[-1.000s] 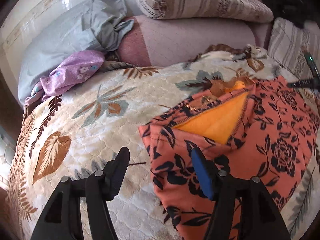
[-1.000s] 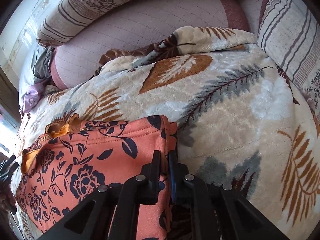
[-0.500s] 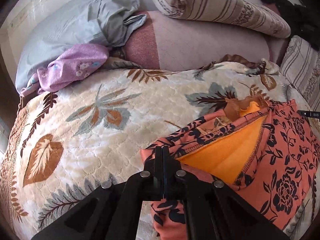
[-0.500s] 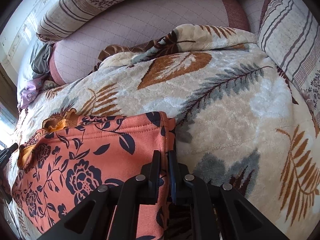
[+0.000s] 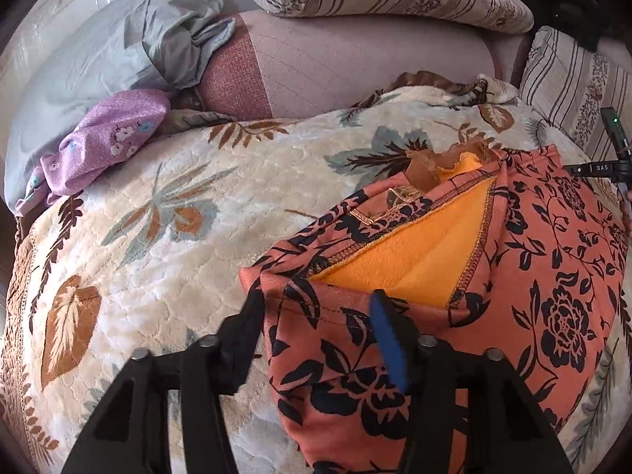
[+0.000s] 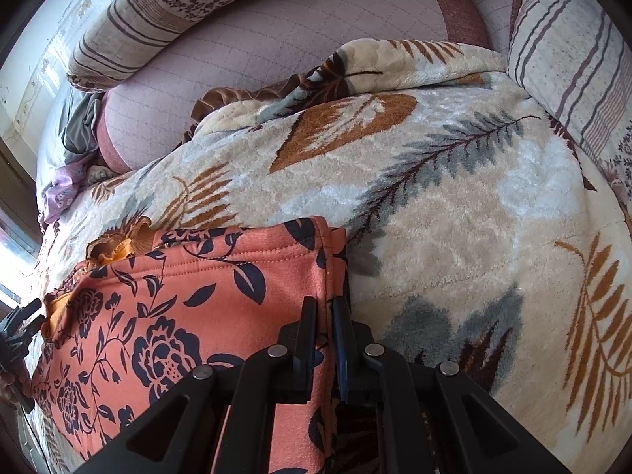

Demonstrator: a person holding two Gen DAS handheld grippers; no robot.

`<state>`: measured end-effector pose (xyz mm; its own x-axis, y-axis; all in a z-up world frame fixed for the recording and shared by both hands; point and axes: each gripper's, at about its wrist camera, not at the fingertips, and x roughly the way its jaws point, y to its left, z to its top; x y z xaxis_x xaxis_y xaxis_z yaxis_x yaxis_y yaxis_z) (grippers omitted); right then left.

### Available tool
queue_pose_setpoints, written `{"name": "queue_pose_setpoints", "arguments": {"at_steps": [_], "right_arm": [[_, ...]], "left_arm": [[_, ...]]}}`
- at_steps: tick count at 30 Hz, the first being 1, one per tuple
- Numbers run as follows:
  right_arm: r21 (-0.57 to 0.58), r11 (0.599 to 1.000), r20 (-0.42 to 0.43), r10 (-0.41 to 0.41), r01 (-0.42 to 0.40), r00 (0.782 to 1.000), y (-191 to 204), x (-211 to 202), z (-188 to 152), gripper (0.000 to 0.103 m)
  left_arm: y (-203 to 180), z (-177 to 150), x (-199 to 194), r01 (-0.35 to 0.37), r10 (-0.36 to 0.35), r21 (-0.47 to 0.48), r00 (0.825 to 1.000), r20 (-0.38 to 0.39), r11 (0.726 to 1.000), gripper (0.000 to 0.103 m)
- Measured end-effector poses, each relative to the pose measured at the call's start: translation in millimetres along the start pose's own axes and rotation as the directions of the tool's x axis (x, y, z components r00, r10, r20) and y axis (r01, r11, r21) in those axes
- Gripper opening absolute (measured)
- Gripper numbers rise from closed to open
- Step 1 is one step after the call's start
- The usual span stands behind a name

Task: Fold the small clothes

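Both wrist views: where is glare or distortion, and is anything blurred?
Left wrist view: glare on the glossy headboard, fisheye bending at the edges, floral garment sharp. Right wrist view: overexposed window strip at left, blanket sharp.

Both grippers are black-framed, silver-screwed, with one blue-padded finger

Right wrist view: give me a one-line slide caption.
Right tongs shut on the edge of the orange floral garment, which lies on a leaf-patterned blanket.
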<state>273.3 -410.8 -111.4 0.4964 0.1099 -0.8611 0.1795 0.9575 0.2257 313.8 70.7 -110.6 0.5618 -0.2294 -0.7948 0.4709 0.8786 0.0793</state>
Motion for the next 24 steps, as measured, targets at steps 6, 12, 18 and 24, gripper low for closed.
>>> {"name": "queue_pose_setpoints", "arguments": {"at_steps": [6, 12, 18, 24], "right_arm": [[-0.005, 1.0, -0.003, 0.011, -0.011, 1.0, -2.4, 0.2, -0.3, 0.01], [-0.002, 1.0, -0.001, 0.011, -0.011, 1.0, -2.4, 1.0, -0.3, 0.01], [-0.006, 1.0, -0.005, 0.007, -0.007, 1.0, -2.0, 1.2, -0.3, 0.01], [0.014, 1.0, 0.019, 0.023, -0.023, 1.0, -5.9, -3.5, -1.2, 0.01]], "left_arm": [[11.4, -1.3, 6.4, -0.001, 0.0, -0.06, 1.0, -0.013, 0.998, 0.041], [8.3, -4.8, 7.1, -0.008, 0.007, -0.021, 1.0, -0.022, 1.0, 0.05], [6.6, -2.2, 15.0, 0.019, -0.022, -0.039, 0.998, -0.055, 0.999, 0.013], [35.5, 4.4, -24.5, 0.152, -0.133, -0.184, 0.985, 0.113, 0.971, 0.009]]}}
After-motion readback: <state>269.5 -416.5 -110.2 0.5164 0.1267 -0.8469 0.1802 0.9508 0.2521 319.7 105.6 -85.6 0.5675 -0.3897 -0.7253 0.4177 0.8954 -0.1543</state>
